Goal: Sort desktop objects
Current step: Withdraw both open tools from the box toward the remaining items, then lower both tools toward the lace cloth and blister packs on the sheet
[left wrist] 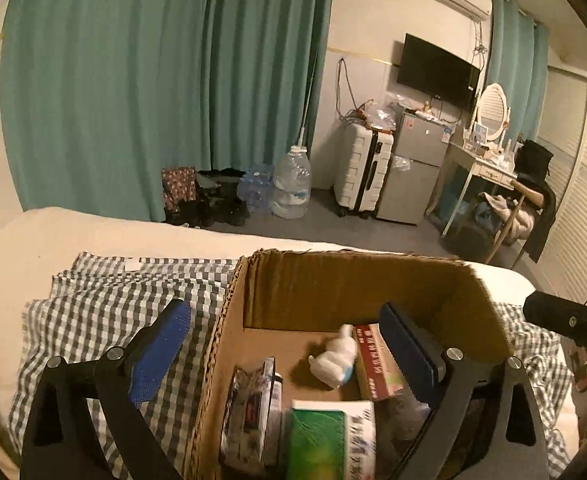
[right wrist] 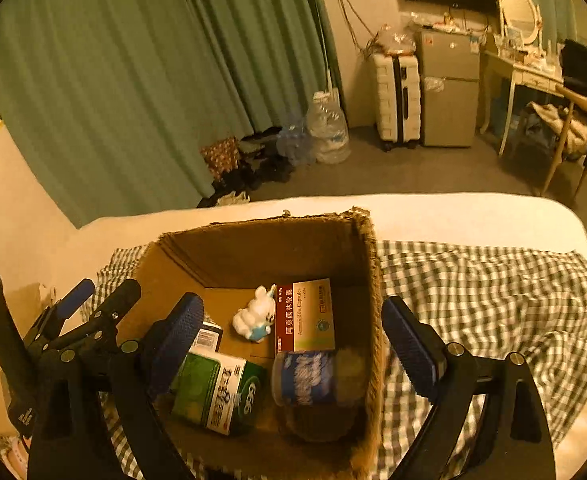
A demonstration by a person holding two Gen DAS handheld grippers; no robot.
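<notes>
Cardboard box (right wrist: pixel 277 248) under both hand-held grippers, left (left wrist: pixel 289 344) and right (right wrist: pixel 293 338) (jaws wide, empty).

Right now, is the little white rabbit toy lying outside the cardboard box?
No, the white rabbit toy lies inside the cardboard box, beside a red medicine carton.

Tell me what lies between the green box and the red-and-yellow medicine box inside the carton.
In the right wrist view, the white rabbit figurine lies on the carton floor between green box and medicine box.

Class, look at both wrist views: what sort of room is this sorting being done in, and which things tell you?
Most likely a bedroom, or a small hotel-style room. The cardboard box sits on a bed with checked bedding; behind it are a dressing table with mirror, a suitcase and a wall-mounted TV.
</notes>
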